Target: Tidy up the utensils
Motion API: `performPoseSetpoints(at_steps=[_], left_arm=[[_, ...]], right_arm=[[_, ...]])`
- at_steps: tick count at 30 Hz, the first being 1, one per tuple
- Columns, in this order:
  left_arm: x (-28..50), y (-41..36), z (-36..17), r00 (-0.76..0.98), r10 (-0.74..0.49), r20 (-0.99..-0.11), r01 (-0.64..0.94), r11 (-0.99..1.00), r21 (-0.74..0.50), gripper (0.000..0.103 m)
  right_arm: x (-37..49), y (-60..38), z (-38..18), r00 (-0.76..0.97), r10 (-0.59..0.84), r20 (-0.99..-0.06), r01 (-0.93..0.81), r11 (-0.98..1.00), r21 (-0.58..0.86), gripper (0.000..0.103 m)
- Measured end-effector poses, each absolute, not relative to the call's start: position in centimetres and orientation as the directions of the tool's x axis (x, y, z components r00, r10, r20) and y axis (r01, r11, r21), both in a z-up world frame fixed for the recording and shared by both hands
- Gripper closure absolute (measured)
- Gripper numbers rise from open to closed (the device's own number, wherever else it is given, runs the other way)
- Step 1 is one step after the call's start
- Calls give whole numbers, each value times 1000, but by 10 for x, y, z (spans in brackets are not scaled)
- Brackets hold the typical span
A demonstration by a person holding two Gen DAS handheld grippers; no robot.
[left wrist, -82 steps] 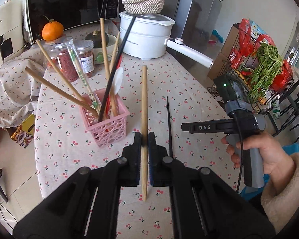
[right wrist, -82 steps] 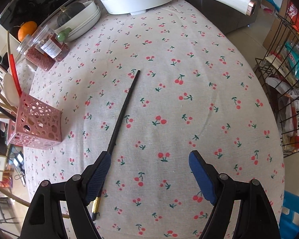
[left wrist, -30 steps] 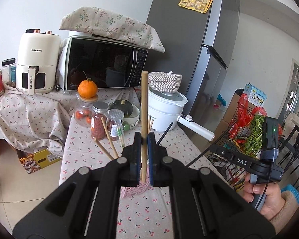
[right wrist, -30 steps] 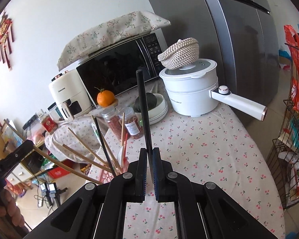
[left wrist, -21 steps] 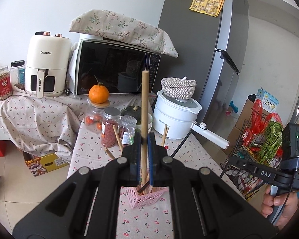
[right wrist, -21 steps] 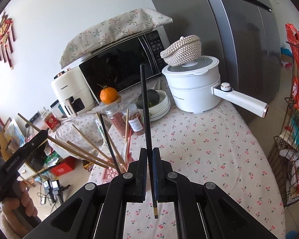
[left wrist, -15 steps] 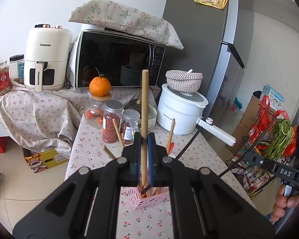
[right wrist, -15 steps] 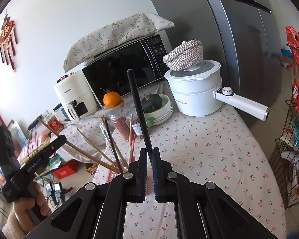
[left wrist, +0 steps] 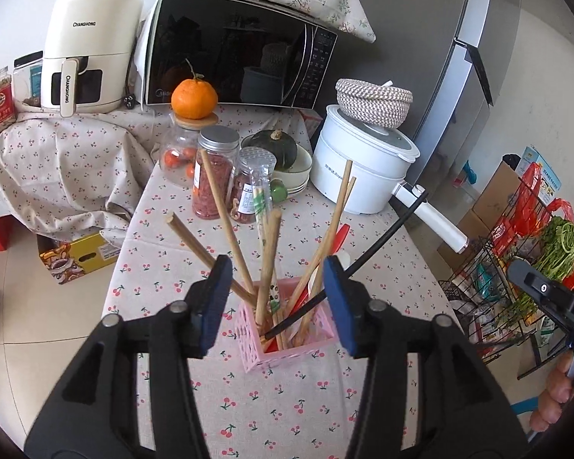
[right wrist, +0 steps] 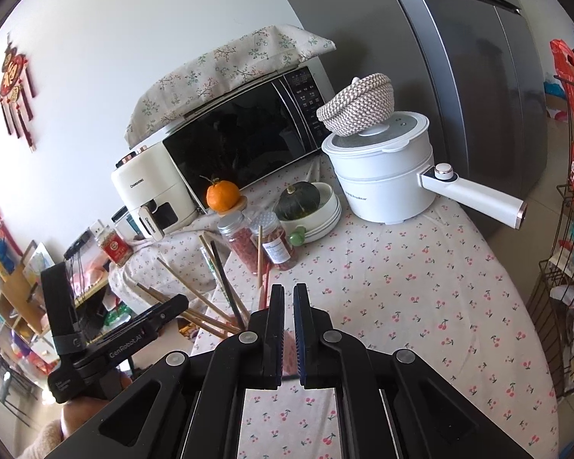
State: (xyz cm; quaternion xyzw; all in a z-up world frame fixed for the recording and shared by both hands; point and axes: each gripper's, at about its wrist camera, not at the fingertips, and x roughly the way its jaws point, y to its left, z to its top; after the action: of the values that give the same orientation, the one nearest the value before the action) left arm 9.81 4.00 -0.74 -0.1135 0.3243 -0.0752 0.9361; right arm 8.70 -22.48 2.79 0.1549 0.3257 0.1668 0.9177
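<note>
A pink perforated holder (left wrist: 287, 338) stands on the cherry-print tablecloth and holds several wooden chopsticks (left wrist: 268, 264), a black chopstick (left wrist: 363, 258), a wrapped pair and a red-and-white spoon. My left gripper (left wrist: 273, 302) is open and empty just above the holder. In the right wrist view my right gripper (right wrist: 288, 331) has its jaws nearly together, and I cannot tell whether the black chopstick is still between them. The chopsticks (right wrist: 195, 306) fan out to its left, beside the left gripper's body (right wrist: 107, 340).
Spice jars (left wrist: 214, 176), an orange (left wrist: 194, 99) on a jar, a squash in a bowl (left wrist: 279, 153) and a white electric pot (left wrist: 363, 168) with a long handle stand behind the holder. A microwave (left wrist: 233, 49) and air fryer (left wrist: 88, 49) are at the back. A wire rack (left wrist: 524, 252) is to the right.
My left gripper has opened and let the wooden chopstick drop into the pink holder. The black chopstick no longer sticks up from my right gripper and now leans out of the holder.
</note>
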Motion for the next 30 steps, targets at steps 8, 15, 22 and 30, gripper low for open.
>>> performPoseSetpoints(at_steps=[8,15,22,30], left_arm=[[73,53,4,775,-216,-594,84,967,-243,29],[67,66,-38,610,-270,-745,98,959,-268,27],[63,64,-68,474,-347,-809,95,934,-345,27],[51,61,-68,463,-340,-819,111,939,-326,24]], right_arm=[[108,-218,-16,582,382,-718,-179,921,345,62],[88,-196,-89,315,347,-883,-135,938,320,53],[15,-149,-137,220,236,-947,-144,967,208,53],[-46,-121,-160,343,72,-937,-102,994,39,68]])
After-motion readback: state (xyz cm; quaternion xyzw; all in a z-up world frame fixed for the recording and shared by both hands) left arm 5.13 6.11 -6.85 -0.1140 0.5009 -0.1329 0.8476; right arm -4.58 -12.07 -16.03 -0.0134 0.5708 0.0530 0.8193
